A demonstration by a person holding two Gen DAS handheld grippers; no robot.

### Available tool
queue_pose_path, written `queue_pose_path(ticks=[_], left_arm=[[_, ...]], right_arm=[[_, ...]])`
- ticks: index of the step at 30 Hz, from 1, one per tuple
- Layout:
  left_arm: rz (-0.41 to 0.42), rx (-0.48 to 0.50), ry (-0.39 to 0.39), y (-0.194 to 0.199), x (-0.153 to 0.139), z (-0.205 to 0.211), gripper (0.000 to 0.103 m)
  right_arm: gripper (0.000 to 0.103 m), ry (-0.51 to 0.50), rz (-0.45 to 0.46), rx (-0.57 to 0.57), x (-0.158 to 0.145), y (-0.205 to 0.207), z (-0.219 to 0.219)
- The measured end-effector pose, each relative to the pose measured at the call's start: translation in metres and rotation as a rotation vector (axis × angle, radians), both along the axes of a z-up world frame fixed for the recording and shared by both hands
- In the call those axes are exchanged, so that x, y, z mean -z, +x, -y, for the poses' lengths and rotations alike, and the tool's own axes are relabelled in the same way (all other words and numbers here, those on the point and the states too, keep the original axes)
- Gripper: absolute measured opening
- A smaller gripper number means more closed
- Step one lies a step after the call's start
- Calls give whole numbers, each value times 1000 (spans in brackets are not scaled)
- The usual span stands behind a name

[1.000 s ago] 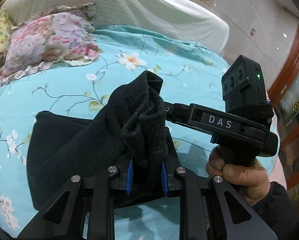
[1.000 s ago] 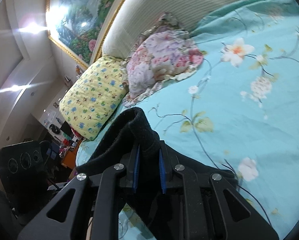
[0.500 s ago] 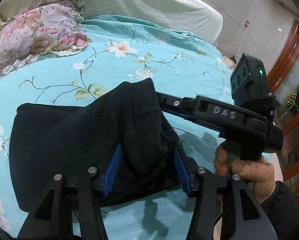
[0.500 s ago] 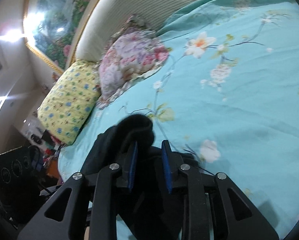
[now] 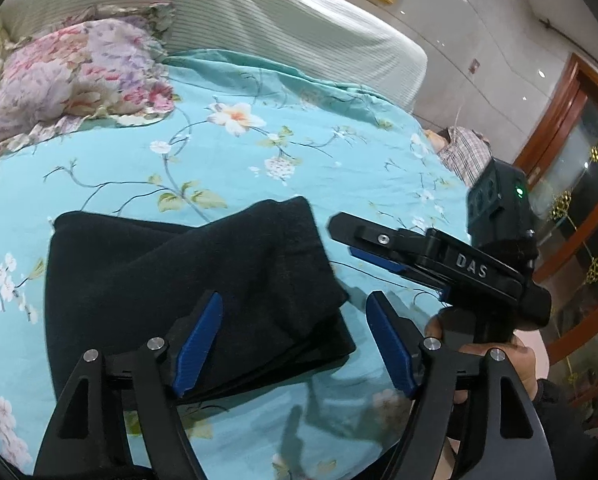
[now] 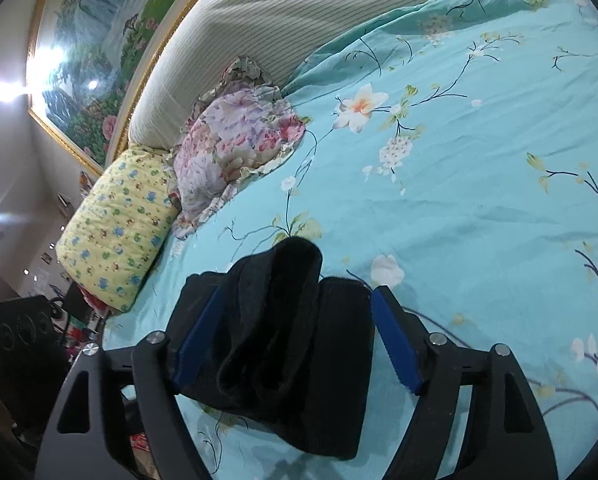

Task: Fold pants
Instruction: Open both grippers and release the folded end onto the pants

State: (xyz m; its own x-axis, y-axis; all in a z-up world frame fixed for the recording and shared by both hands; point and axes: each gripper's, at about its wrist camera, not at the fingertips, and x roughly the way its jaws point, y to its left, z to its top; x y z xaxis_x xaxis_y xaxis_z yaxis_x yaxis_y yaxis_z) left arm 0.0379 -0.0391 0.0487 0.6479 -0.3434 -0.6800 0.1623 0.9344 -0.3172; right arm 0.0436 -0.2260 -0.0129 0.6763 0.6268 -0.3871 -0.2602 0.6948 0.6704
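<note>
The black pants [image 5: 187, 280] lie folded in a thick stack on the turquoise flowered bedsheet [image 5: 259, 152]. My left gripper [image 5: 295, 344] is open just above the stack's near right corner, holding nothing. My right gripper [image 5: 373, 246] shows in the left wrist view to the right of the stack, held by a hand. In the right wrist view the right gripper [image 6: 295, 344] is open, with the pants [image 6: 283, 340] lying between and below its blue pads; a raised fold stands up at the far edge.
A pink flowered pillow [image 5: 67, 80] and a yellow pillow [image 6: 119, 224] lie at the head of the bed against a striped headboard [image 5: 283, 32]. A plaid cloth [image 5: 465, 152] lies at the bed's far right edge. A wooden cabinet [image 5: 571, 184] stands right.
Both grippers opened and let go of the pants. The lifted fabric dropped onto the stack and both grippers drew back a little.
</note>
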Motion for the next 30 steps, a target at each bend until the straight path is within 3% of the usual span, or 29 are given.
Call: queue_pose_path(ticks=[6,30], left_arm=[[-25,-64,-23,-1,5,-25,76],[-75,-274,-169,-10,19,-126,79]], right_arm=[[85,-75,4,63,-7,-8,-11],[96,-132,-98,121,-12,-9,-39]])
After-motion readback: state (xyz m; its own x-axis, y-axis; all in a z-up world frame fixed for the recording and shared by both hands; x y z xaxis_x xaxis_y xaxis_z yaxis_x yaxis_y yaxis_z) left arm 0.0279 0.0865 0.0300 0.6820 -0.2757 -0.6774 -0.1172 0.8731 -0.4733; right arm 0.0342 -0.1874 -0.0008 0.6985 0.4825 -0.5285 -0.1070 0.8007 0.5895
